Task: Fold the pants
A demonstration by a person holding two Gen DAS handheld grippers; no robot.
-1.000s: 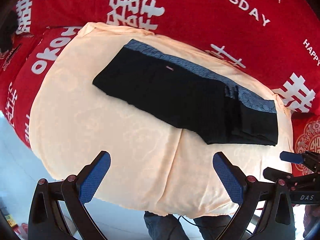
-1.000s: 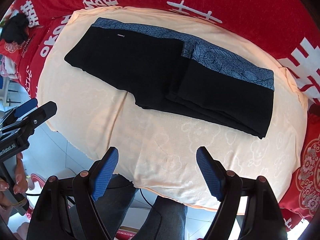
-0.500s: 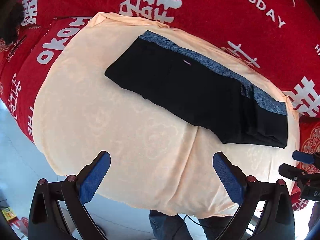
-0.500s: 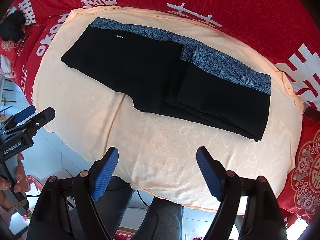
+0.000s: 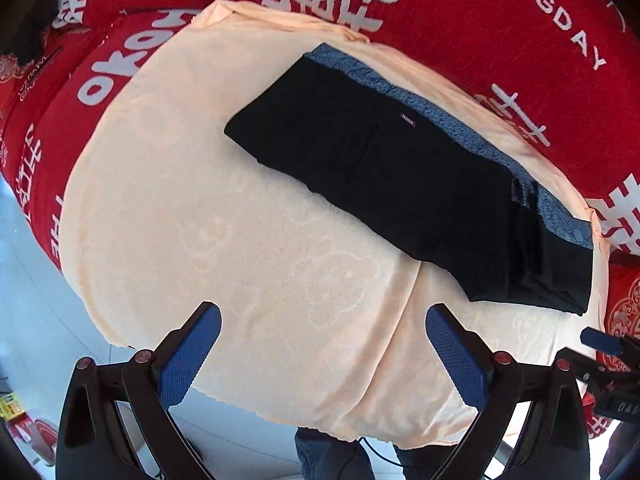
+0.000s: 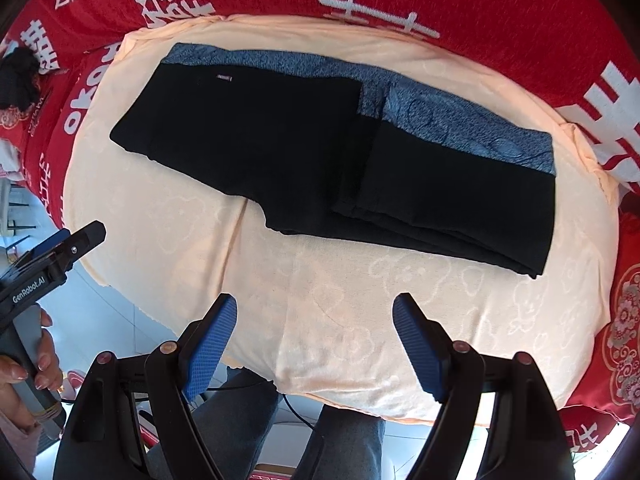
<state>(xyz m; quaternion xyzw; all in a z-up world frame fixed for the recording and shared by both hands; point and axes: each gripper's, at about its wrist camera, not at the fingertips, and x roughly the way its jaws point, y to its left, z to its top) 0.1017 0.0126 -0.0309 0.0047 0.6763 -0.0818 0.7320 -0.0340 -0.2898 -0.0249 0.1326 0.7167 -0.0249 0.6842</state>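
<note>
The black pants with a blue patterned waistband lie flat on a peach cloth, their right end folded over into a thicker stack. My left gripper is open and empty, held above the cloth's near edge, well short of the pants. My right gripper is open and empty too, above the near edge in front of the pants. The left gripper also shows at the left of the right wrist view, held by a hand.
The peach cloth covers a table draped in red fabric with white lettering. A dark object lies on the red fabric far left. The person's legs and pale floor show below the near edge.
Both grippers have drawn back and shifted left from the pants, so the pants sit farther right and smaller in the left wrist view. The pants have not moved. Both grippers stay open.
</note>
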